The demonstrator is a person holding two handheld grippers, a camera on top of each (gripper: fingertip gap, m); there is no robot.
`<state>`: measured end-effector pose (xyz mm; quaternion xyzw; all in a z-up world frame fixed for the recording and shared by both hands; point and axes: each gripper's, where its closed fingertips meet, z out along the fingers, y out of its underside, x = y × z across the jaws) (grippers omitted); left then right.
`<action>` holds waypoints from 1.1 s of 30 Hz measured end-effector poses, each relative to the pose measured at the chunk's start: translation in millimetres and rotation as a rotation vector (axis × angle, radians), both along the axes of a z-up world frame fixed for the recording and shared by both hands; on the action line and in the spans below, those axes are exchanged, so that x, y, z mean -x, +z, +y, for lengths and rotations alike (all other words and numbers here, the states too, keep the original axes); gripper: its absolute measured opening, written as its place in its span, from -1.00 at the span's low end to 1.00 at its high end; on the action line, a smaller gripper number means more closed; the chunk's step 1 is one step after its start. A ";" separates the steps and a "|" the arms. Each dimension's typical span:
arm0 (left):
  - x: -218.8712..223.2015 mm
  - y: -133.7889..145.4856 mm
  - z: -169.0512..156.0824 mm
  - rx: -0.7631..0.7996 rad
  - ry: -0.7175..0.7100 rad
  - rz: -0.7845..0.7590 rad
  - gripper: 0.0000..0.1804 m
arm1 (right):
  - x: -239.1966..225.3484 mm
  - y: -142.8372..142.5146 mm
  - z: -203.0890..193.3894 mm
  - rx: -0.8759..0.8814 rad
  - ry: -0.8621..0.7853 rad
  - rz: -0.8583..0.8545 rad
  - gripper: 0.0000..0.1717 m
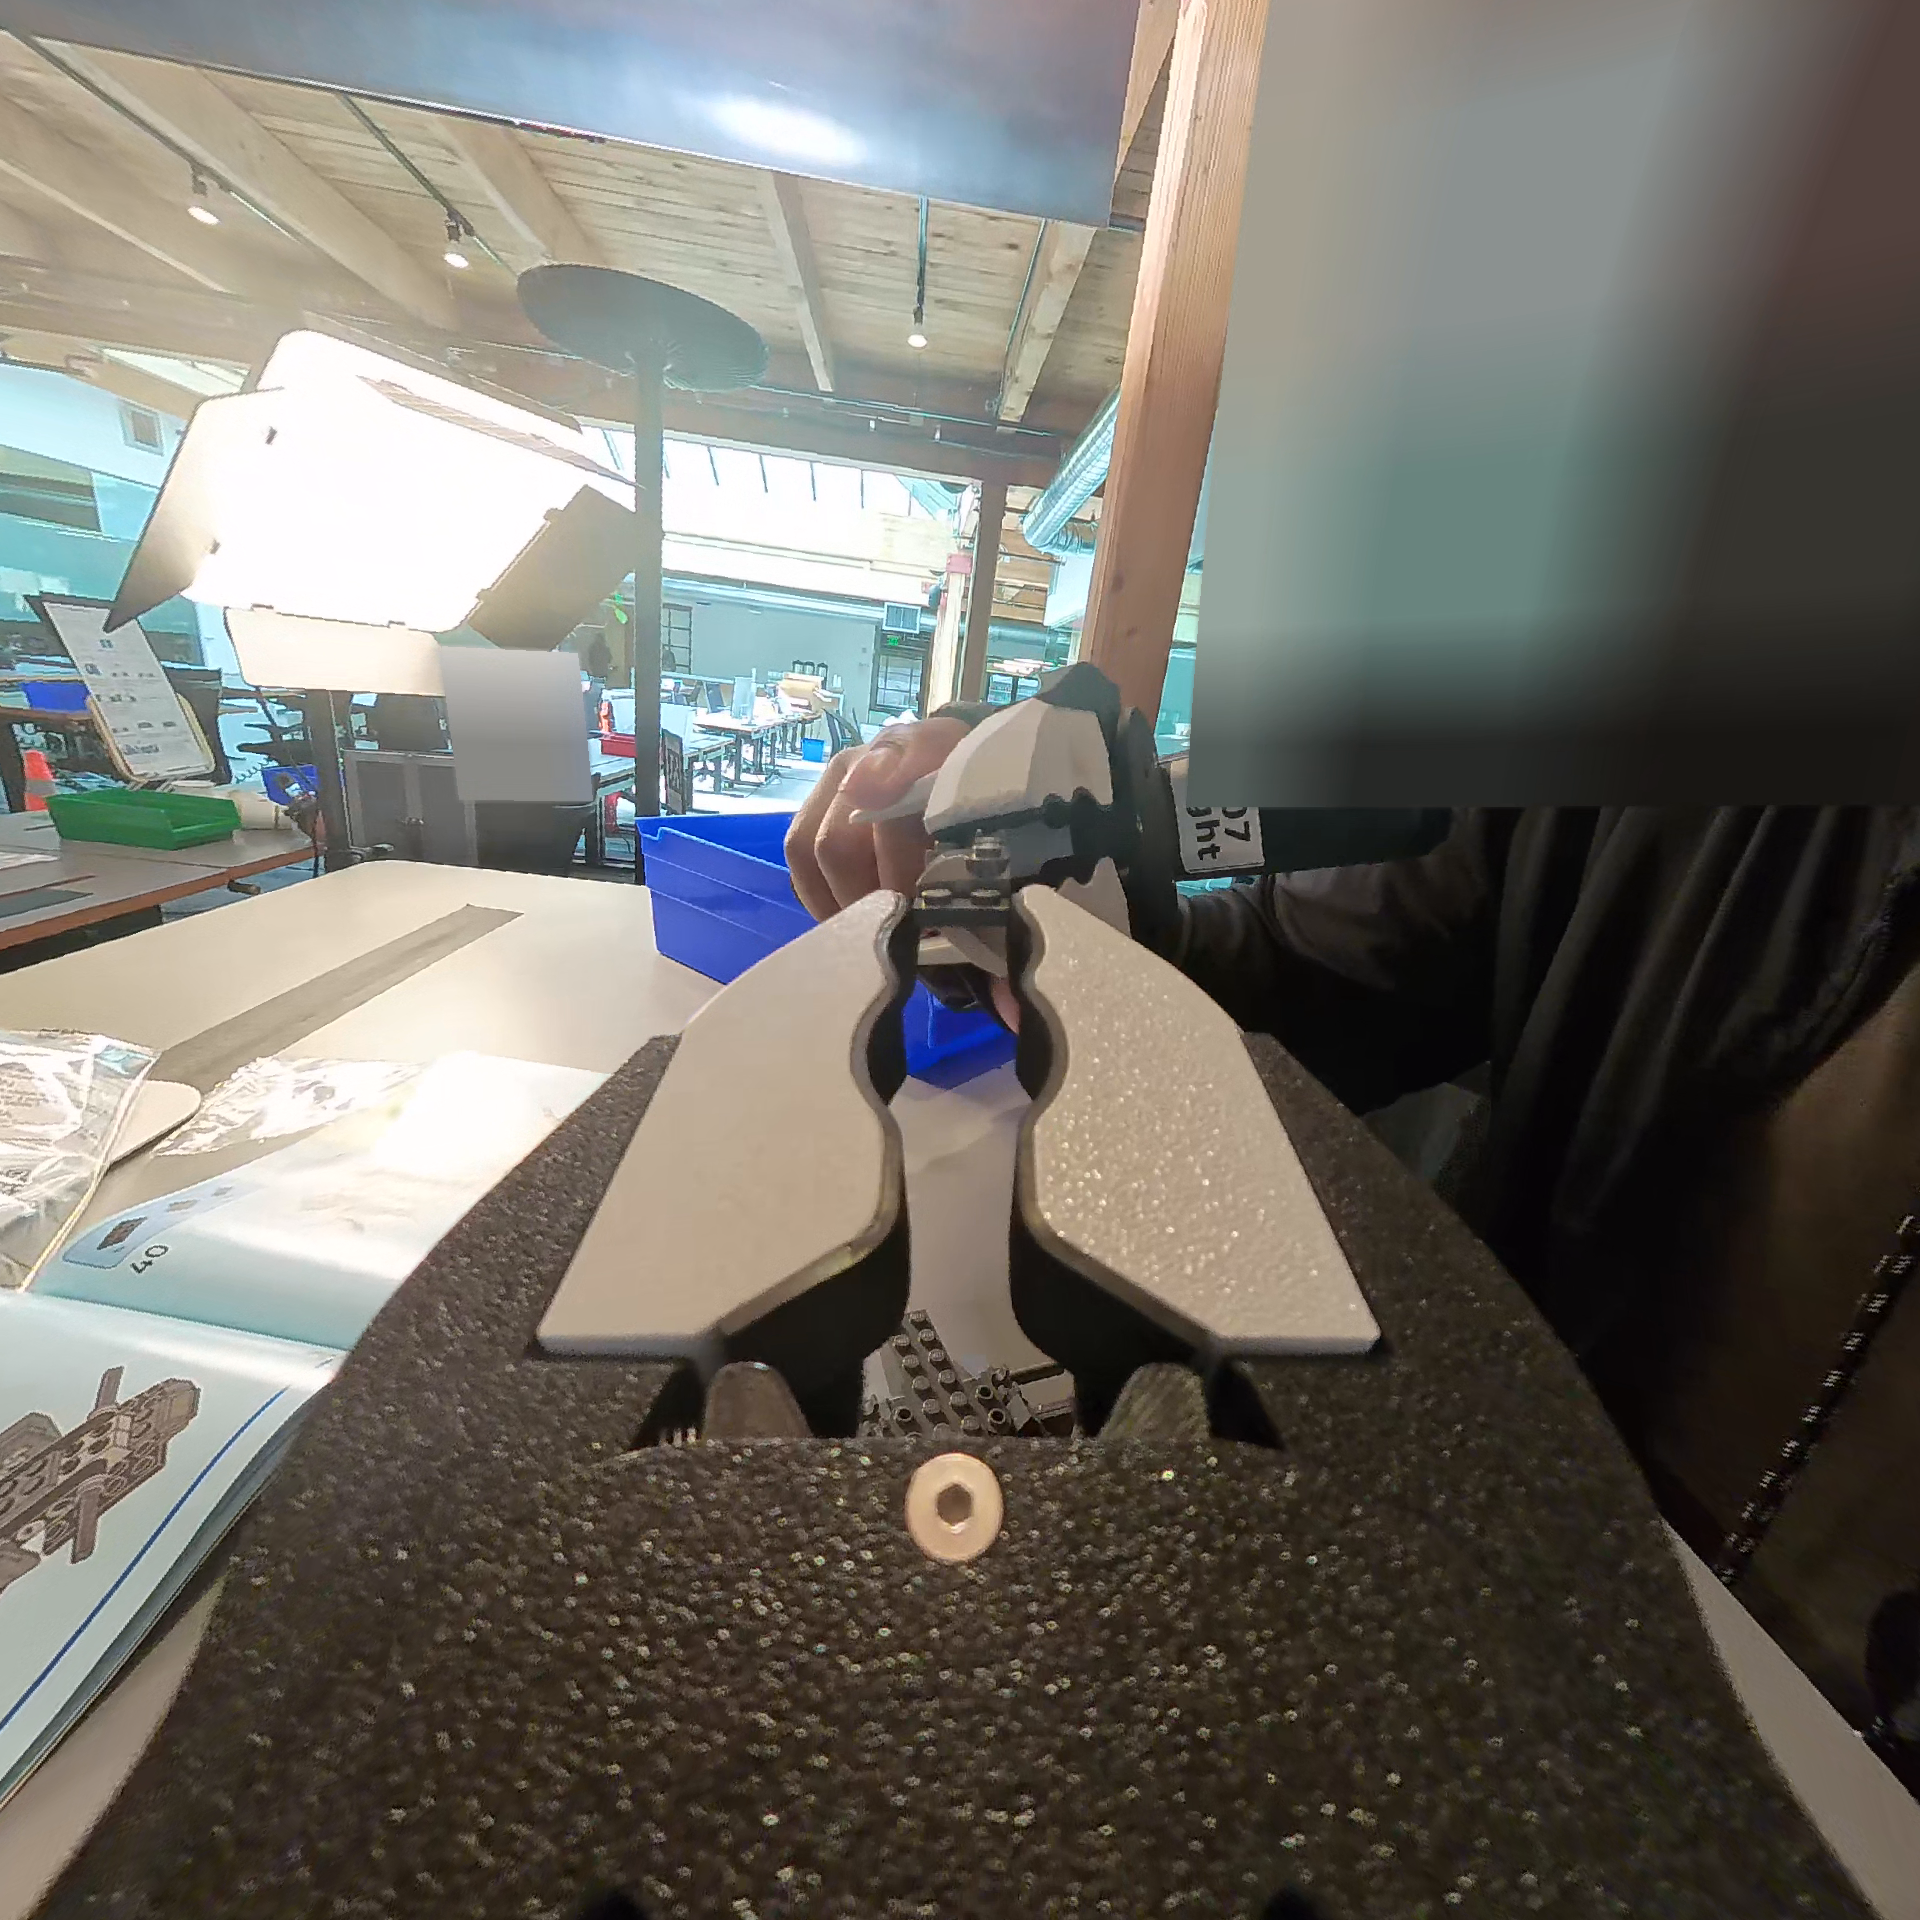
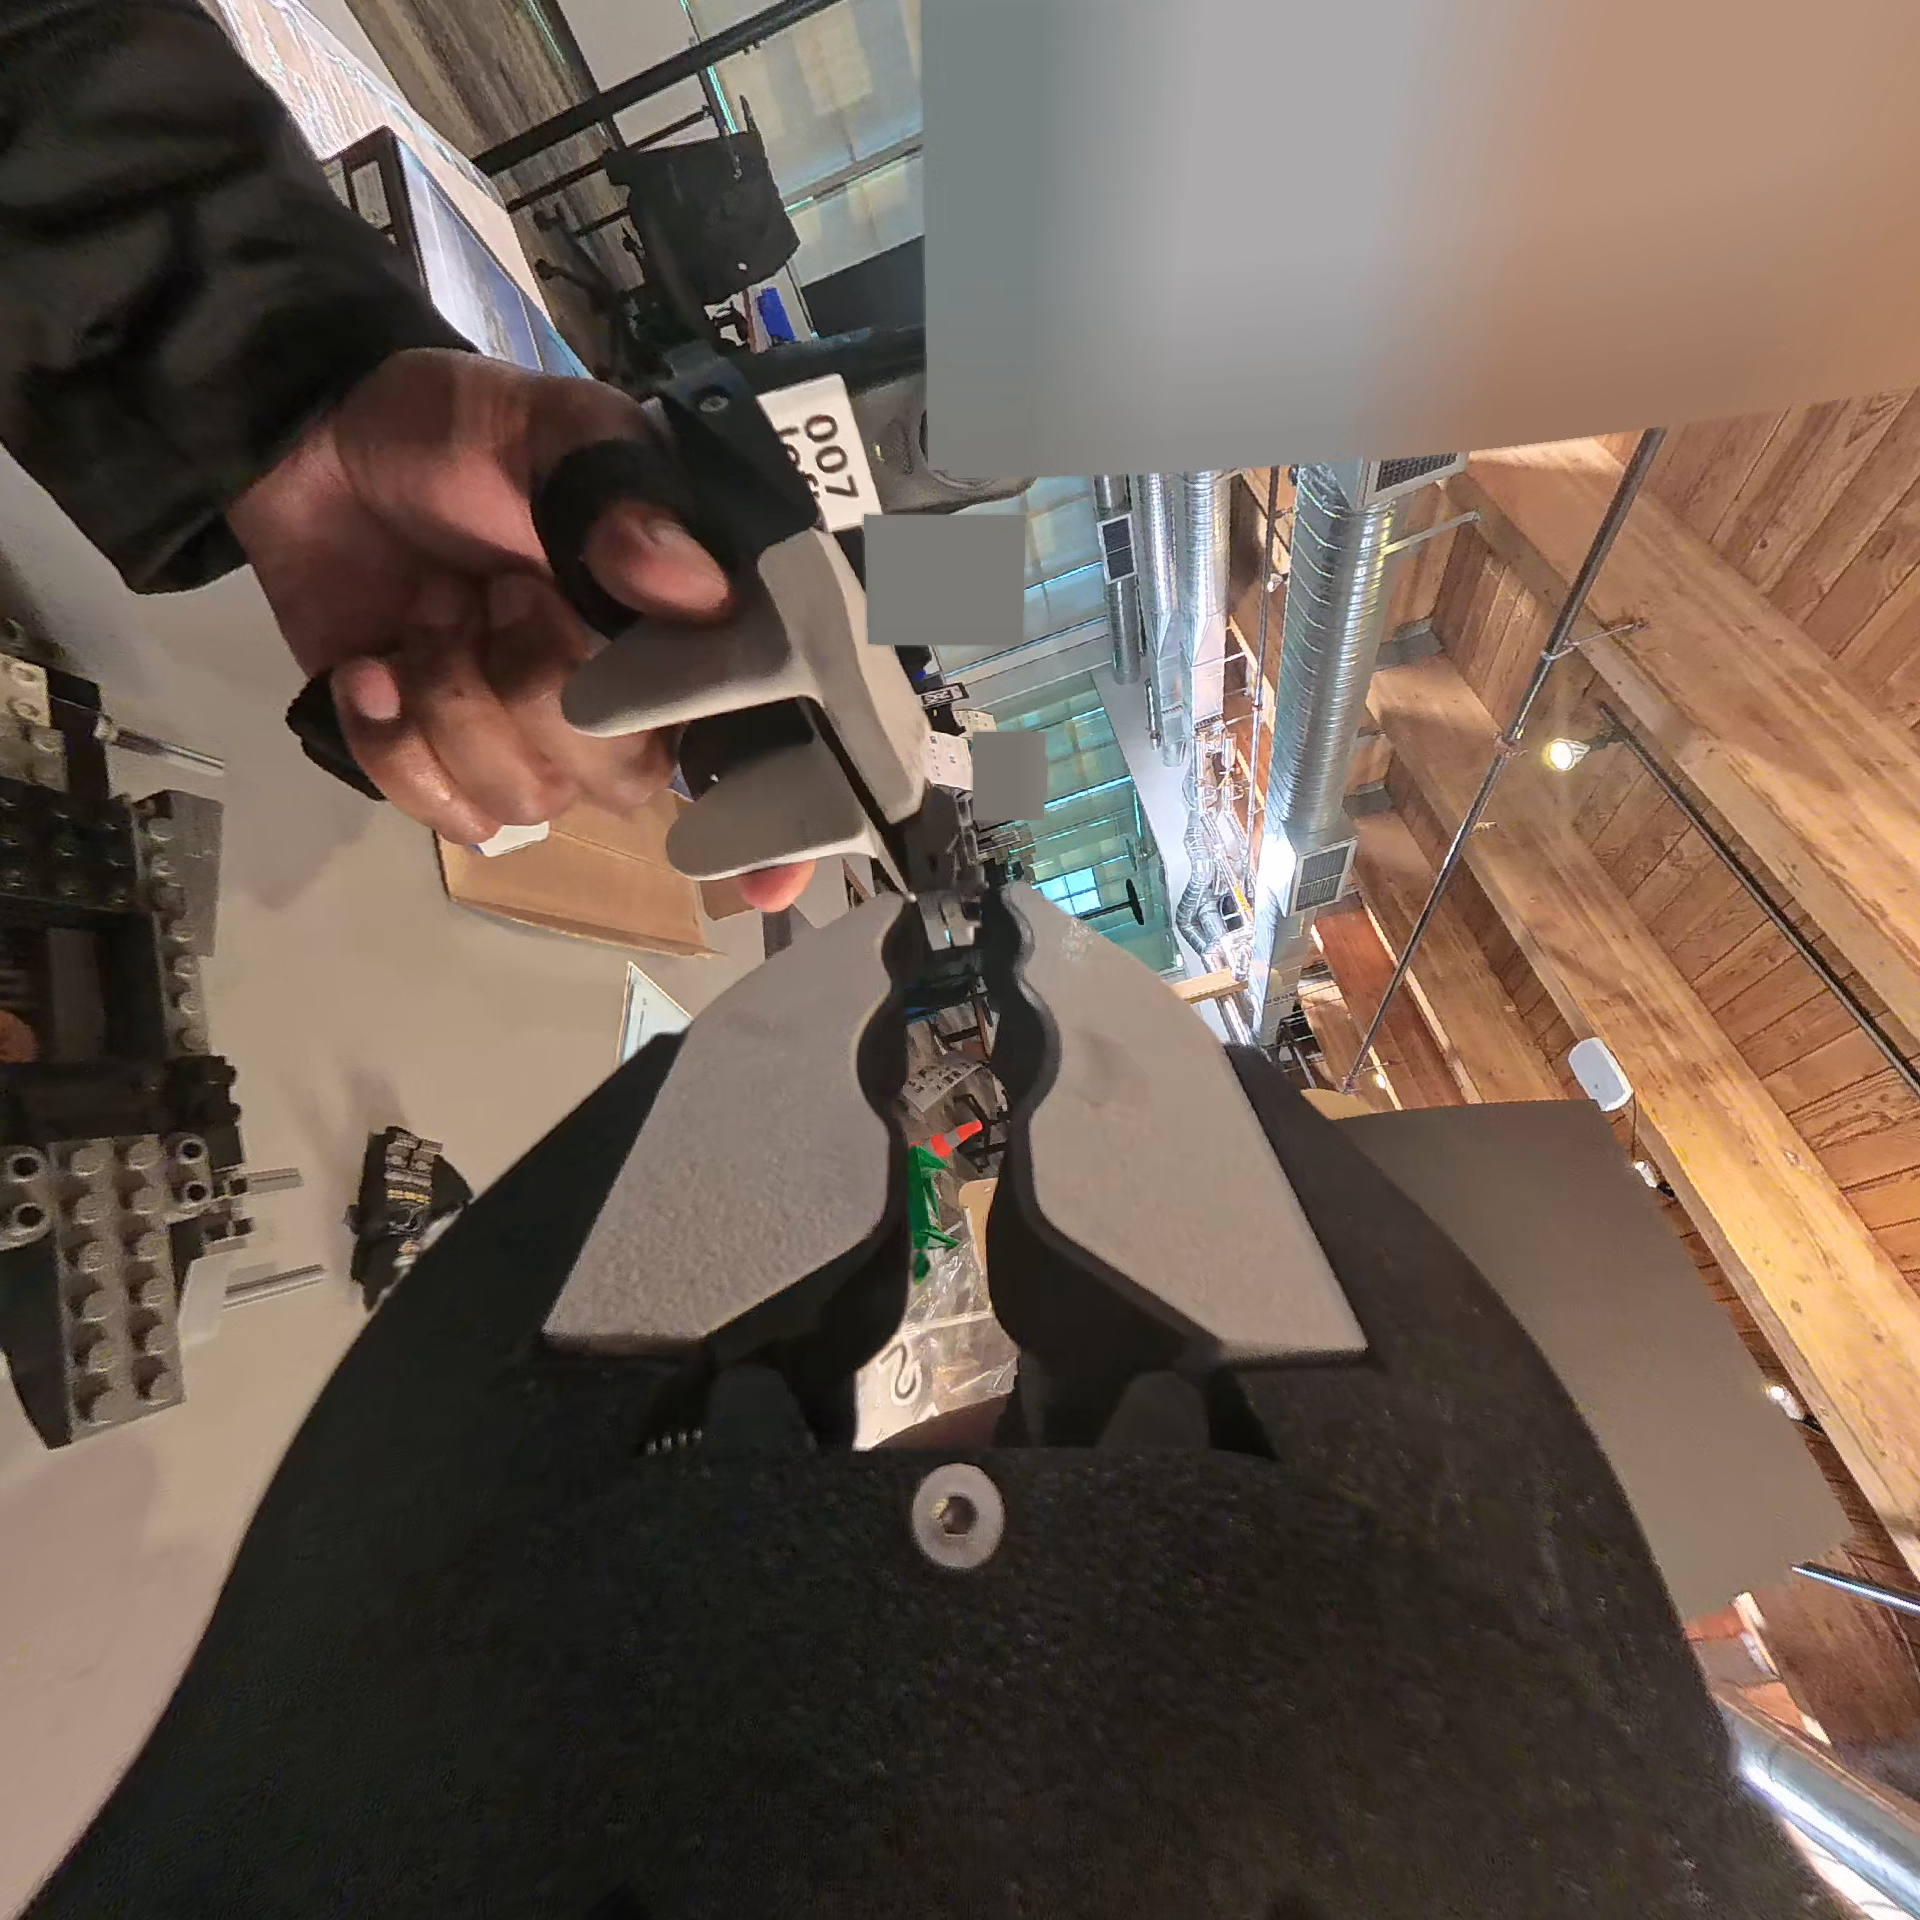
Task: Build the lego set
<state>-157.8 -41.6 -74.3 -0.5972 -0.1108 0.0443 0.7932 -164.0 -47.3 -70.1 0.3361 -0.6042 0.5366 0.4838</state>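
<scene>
Left gripper (image 1: pixel 961 914): fingers clamped on a small dark grey studded plate (image 1: pixel 961 902), tips pressing its two short ends, studs facing up. Held in the air at frame centre, above the blue bin (image 1: pixel 717 894).

Right gripper (image 2: pixel 951 930): fingers closed on a small grey brick piece (image 2: pixel 948 920) right at the tips. In the left wrist view that gripper comes down from the upper right, and its piece sits on top of the plate's studs, so both pieces meet between the two sets of tips. Whether they are fully seated together: cannot tell.

Handling, as a judgement: hard plastic, very light, stiff, smooth-sided. It won't crush, but it can pivot or pop out if squeezed off-centre. Best hold is across flat parallel sides, tips square to the faces, studs left free. The plate is thin, so there is little pad contact and any tilt will show.

Around it:
- Hand (image 2: pixel 447 623) wrapped round the left gripper's handle, upper left of the right wrist view.
- Larger grey and black brick assembly (image 2: pixel 104 1091) on the pale surface (image 2: pixel 364 987), left edge of that view.
- Open instruction booklet (image 1: pixel 208 1299) and clear plastic bags (image 1: pixel 62 1101), lower left of the left wrist view.
- Green bin (image 1: pixel 140 816) on a far desk, left.
</scene>
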 end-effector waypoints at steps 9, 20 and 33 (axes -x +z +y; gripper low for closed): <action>0.2 -1.6 1.6 -0.011 -0.020 -0.022 -0.82 | -0.4 -2.3 0.6 -0.023 0.025 -0.019 -0.88; -1.2 0.3 3.0 -0.049 -0.041 -0.028 -0.82 | -2.1 -0.5 1.3 -0.031 0.038 -0.039 -0.89; -2.3 0.6 4.7 -0.068 -0.056 -0.033 -0.82 | -2.8 -0.5 2.3 -0.048 0.047 -0.042 -0.91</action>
